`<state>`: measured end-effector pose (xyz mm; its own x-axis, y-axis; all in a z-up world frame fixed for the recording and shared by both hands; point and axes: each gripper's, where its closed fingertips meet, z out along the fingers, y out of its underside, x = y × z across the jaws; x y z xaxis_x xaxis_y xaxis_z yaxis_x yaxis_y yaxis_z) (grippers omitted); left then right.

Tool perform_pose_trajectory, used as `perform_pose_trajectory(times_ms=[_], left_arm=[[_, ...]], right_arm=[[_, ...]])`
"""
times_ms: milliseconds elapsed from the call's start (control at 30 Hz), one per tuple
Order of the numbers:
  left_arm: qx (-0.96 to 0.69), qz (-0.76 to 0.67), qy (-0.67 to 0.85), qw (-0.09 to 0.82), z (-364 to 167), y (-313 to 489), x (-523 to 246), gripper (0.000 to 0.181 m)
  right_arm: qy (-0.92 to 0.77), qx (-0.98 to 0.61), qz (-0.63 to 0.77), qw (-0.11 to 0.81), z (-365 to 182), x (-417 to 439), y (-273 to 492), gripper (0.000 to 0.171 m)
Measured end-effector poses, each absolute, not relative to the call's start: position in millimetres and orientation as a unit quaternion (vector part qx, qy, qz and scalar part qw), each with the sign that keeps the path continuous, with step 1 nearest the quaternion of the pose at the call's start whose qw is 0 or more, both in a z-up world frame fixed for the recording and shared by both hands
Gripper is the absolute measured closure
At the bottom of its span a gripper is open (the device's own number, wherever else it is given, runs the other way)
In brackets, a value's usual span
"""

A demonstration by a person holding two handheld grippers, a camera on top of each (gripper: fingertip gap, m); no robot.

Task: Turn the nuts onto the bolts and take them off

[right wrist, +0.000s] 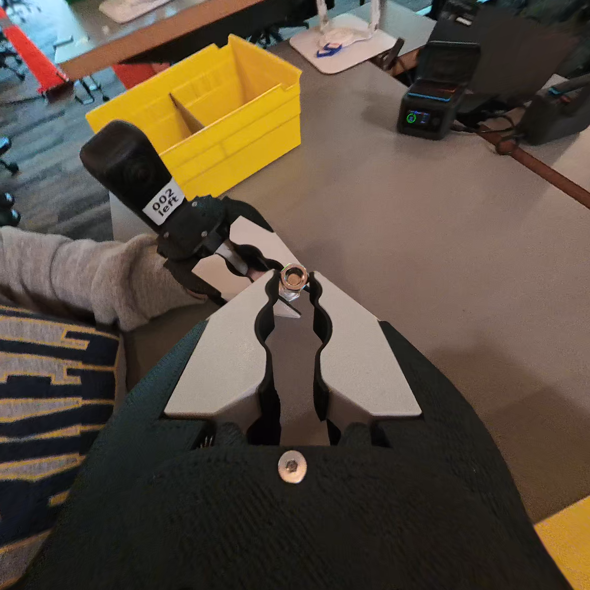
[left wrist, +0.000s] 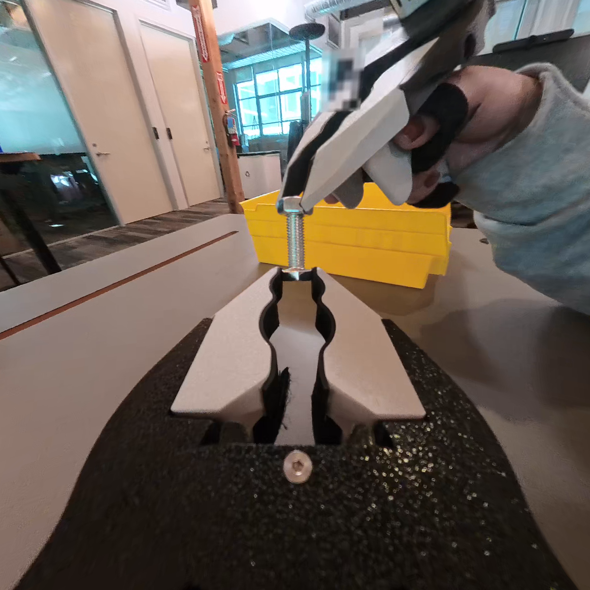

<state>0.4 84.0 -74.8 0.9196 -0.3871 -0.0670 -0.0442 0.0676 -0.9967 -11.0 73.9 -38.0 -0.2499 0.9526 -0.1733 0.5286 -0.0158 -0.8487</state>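
Threading nut (left wrist: 289,204) at bolt (left wrist: 296,245) tip. Left gripper (left wrist: 297,275) clamping bolt head; right gripper (right wrist: 292,281) pinching nut. Next, likely: rotate nut, bolt steady.

Taking the yellow bin (right wrist: 204,127) as landmark: the grey table (right wrist: 415,255) in front of it and to its right is left bare, so passage is allowed there. Just before the bin, the way is blocked by the upright bolt (left wrist: 296,242), clamped between left gripper (left wrist: 297,275) and right gripper (left wrist: 295,204).
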Motion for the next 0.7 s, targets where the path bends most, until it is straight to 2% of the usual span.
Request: perform_pose_trajectory(times_ms=[400,533,600,700], left_arm=[[-0.653,-0.132,0.147,0.731,-67.2,80.9,-4.2,0.166],[-0.649,-0.131,0.144,0.736,-65.1,80.3,-5.2,0.166],[-0.646,-0.138,0.142,0.737,-64.0,79.8,-5.5,0.166],[-0.631,-0.162,0.148,0.744,-59.0,76.5,-1.5,0.166]], right_arm=[[-0.659,-0.523,0.444,0.308,-28.8,-19.3,66.8,0.152],[-0.636,-0.484,0.475,0.369,-15.4,-22.1,66.4,0.126],[-0.617,-0.464,0.493,0.401,-11.8,-22.6,65.8,0.125],[-0.586,-0.428,0.543,0.422,-7.5,-25.1,56.5,0.112]])
